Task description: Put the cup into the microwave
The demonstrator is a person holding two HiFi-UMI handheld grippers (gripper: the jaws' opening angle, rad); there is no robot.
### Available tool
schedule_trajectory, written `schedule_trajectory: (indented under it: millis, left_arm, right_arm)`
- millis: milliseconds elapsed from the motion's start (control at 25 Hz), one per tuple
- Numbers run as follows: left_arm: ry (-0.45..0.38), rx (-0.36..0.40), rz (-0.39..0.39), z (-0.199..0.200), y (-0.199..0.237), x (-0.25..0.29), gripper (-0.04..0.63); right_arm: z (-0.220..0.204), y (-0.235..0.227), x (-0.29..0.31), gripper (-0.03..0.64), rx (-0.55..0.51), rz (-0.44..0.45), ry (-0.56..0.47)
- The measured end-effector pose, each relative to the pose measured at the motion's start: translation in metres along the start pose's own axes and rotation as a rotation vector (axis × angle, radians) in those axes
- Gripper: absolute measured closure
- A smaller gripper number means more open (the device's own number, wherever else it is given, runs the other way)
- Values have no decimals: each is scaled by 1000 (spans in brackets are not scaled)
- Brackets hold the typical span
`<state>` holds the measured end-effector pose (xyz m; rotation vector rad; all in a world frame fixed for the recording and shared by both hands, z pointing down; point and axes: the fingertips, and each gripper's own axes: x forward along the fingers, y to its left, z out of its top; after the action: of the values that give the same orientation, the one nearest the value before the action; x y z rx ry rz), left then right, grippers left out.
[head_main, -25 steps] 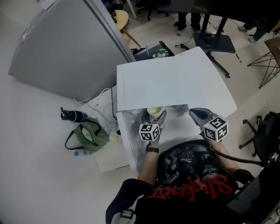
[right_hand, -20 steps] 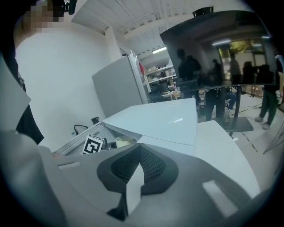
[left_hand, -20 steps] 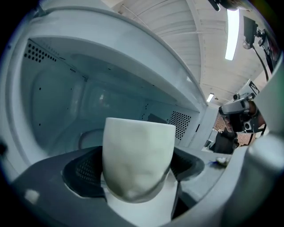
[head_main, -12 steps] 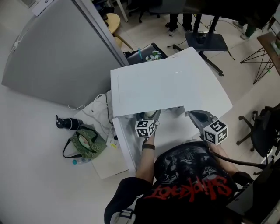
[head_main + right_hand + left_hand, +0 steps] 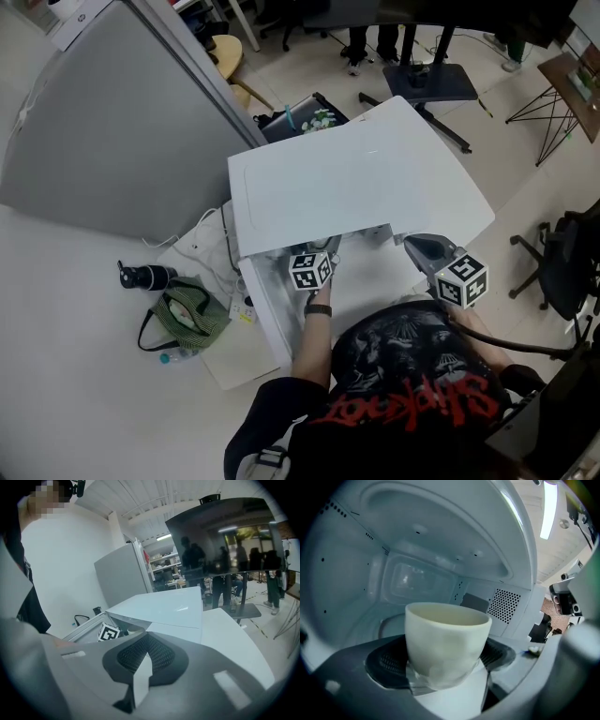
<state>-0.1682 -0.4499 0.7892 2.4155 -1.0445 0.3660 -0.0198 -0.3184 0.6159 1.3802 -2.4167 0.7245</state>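
Biggest first: tall grey partition panel (image 5: 112, 122), standing off to the left of the microwave (image 5: 356, 187). Then the white microwave itself, seen from above as a broad bare top, with its door (image 5: 265, 314) swung open at the front left corner. Next down, the left gripper (image 5: 328, 251), pushed in through the microwave's opening, marker cube just outside the front edge and fingertips tucked under the top. Clamped on the cup (image 5: 445, 641), one dark pad pressed to each side of it. Right gripper (image 5: 145, 658) out in front of the microwave's right half, clear of the opening, jaws closed tight together with nothing between them. Down on the floor, left of the microwave and past the door, a green bag (image 5: 183, 319). And the smallest: that cream cup, upright and well inside the microwave cavity, ceiling arching overhead, back wall behind, perforated vent grille (image 5: 505, 605) on the wall to its right. Resting on the cavity floor or held just off it, impossible to tell.
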Motion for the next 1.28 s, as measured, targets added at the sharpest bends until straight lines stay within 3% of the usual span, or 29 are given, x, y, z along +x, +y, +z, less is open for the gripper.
schedule_trajectory:
  millis: [600, 800, 1280]
  left_arm:
    - [179, 104, 36, -7, 16, 26, 155]
    - [190, 103, 49, -6, 10, 21, 155]
    - [124, 82, 56, -7, -1, -3, 146]
  right_arm:
    - [-7, 5, -17, 617, 29, -32, -33]
    - [-15, 10, -22, 617, 35, -21, -28]
    - [-27, 19, -34, 617, 53, 27, -27]
